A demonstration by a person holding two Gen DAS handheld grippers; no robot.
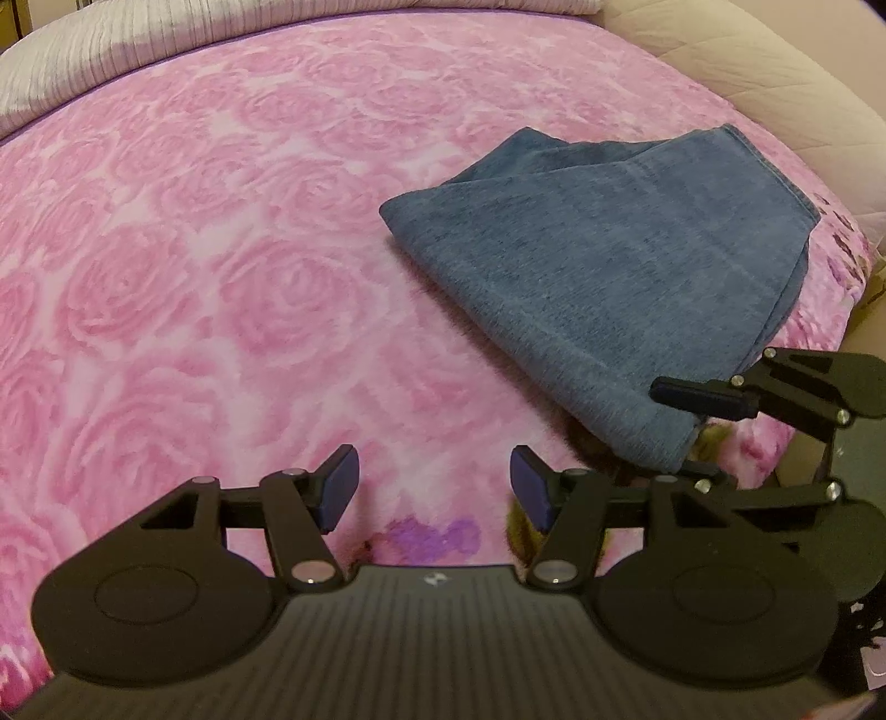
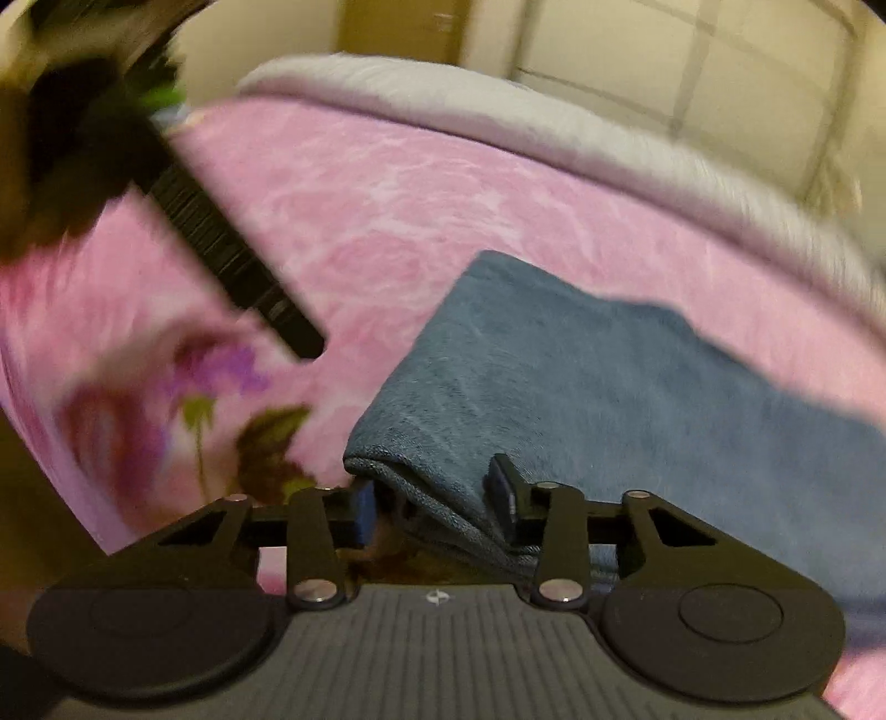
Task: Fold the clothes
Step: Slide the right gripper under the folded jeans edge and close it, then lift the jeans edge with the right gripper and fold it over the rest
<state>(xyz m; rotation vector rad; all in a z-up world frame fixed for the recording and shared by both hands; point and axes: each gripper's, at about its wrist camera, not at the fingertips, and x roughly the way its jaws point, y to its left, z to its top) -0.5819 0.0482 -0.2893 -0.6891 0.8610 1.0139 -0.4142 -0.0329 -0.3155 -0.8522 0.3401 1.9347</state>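
Note:
A folded blue denim garment (image 1: 609, 260) lies on the pink rose-print bedspread (image 1: 221, 249), right of centre in the left wrist view. My left gripper (image 1: 434, 487) is open and empty, low over the bedspread, left of the garment's near corner. My right gripper (image 2: 437, 498) has its jaws apart around the garment's near folded corner (image 2: 421, 487), one pad on each side; it is not clamped. The right gripper also shows in the left wrist view (image 1: 703, 421) at the garment's near right corner. The right wrist view is motion-blurred.
A grey-white striped quilt (image 1: 111, 50) lies along the far edge of the bed. A beige padded headboard or wall (image 1: 747, 66) stands at the far right. The bed's edge (image 1: 819, 387) runs just right of the garment. The left gripper's body (image 2: 232, 249) crosses the right wrist view.

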